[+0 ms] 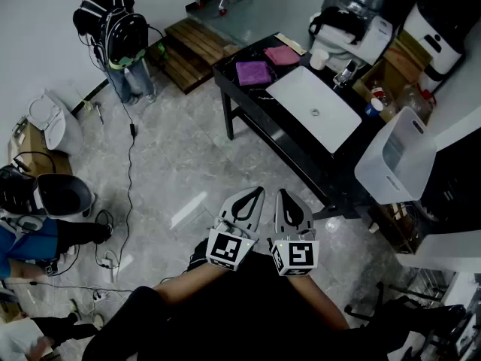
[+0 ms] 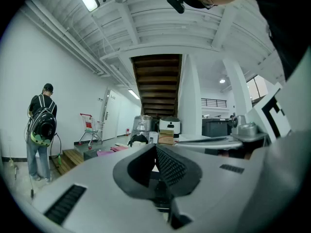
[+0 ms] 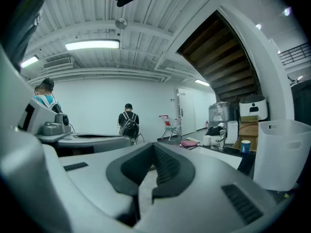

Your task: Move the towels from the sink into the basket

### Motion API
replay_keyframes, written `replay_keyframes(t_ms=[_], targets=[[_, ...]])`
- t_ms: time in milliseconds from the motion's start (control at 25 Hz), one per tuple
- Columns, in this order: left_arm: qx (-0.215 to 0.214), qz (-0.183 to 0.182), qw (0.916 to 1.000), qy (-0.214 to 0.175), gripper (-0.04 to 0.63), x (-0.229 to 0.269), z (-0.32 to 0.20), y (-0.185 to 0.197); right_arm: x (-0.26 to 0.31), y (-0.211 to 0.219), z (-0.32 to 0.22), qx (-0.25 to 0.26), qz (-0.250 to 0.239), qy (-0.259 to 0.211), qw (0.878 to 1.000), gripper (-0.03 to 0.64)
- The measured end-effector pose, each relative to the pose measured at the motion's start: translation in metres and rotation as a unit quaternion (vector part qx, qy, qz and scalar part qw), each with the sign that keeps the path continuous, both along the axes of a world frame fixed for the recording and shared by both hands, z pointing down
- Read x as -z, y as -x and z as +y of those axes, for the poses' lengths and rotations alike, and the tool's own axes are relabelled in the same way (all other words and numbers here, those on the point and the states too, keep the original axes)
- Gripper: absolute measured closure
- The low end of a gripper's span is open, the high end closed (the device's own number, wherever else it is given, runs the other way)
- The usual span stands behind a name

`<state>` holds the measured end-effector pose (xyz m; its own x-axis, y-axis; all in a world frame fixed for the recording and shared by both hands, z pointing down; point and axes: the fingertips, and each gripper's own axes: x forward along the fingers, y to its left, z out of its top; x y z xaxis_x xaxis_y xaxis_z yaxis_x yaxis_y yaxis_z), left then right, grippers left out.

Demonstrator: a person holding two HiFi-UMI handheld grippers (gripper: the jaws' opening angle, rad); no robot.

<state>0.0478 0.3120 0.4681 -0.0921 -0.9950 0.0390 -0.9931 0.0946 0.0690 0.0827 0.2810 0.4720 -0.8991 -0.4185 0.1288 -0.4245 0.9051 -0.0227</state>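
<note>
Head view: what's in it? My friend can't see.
The shut left grey gripper and right grey gripper point at a black table with a white sink. A purple towel and a pink towel lie beside it, a white basket to its right.

My left gripper (image 1: pixel 255 194) and right gripper (image 1: pixel 286 195) look alike: smooth, pale grey shells that taper to a point, lined with black. At the near end of each sits a cube, left cube (image 1: pixel 228 250) and right cube (image 1: pixel 294 256), with black square markers on white. Up close I see ribbed black pads (image 2: pixel 171 168) and dark slotted grilles (image 2: pixel 68 204) in the shells. I wear black clothes (image 1: pixel 248 322) and a black head camera (image 2: pixel 176 2)
</note>
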Motion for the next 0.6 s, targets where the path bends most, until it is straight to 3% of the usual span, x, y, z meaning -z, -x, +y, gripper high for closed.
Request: replay_keyframes(t_ms=[400, 600], targets=[[0.01, -0.011, 0.9998, 0.013, 0.583, -0.007, 0.0, -0.011, -0.005, -0.002, 0.001, 0.027, -0.024, 0.017, 0.999, 0.598], [0.019, 0.009, 0.9998, 0.006, 0.583, -0.012, -0.005, 0.001, -0.018, 0.004, -0.005, 0.019, -0.022, 0.046, 0.999, 0.598]])
